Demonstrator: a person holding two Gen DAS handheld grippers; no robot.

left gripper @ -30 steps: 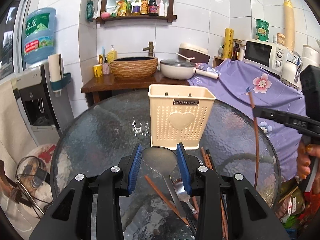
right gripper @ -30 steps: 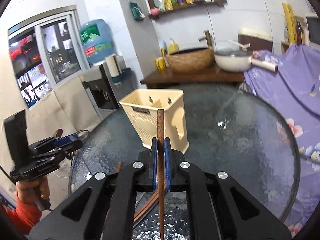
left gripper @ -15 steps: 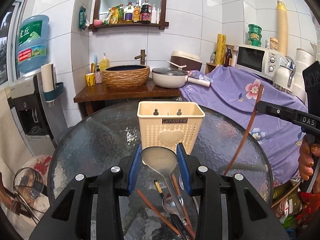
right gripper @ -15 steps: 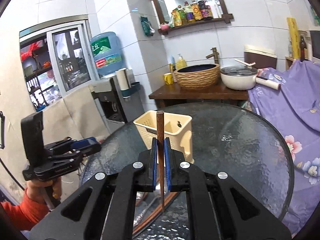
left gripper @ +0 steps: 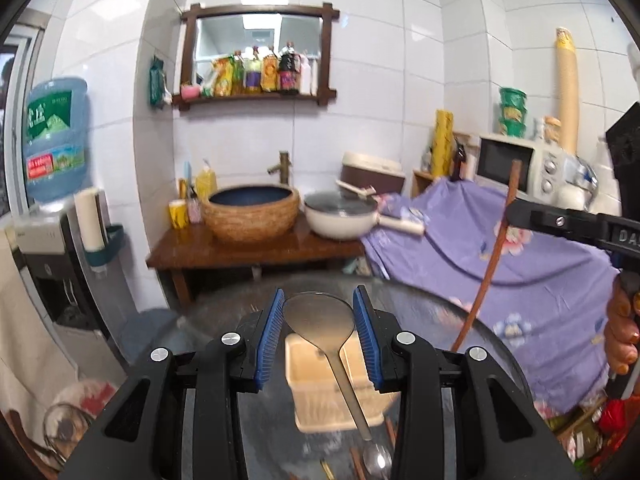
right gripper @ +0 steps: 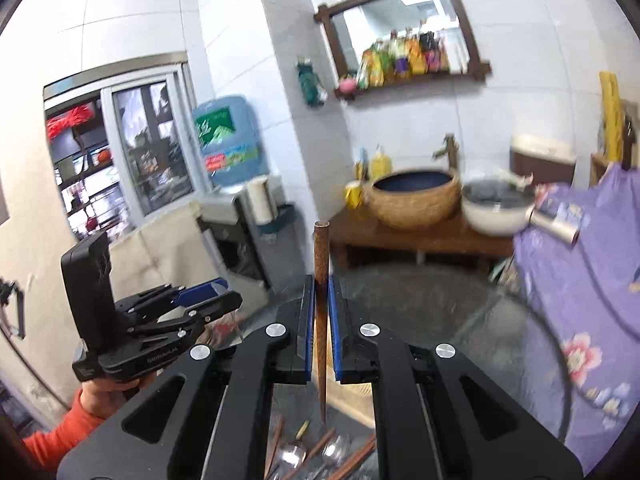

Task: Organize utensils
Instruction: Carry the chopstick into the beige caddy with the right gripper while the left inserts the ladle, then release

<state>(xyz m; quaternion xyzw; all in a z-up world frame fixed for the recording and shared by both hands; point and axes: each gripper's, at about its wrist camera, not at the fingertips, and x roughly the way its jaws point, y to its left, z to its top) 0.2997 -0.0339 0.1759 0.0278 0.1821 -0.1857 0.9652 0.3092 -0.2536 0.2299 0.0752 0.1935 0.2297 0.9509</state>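
Your left gripper (left gripper: pixel 319 334) is clamped on the bowl of a long steel spoon (left gripper: pixel 320 320), hanging right above the cream perforated plastic utensil holder (left gripper: pixel 312 372). Your right gripper (right gripper: pixel 319 328) pinches a brown wooden chopstick (right gripper: pixel 321 256) upright, above and beside that holder on the round glass table (right gripper: pixel 480 320).

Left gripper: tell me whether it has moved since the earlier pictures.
Yes. The left gripper, shut on the metal spoon, has risen: the cream utensil holder now sits below its fingertips.
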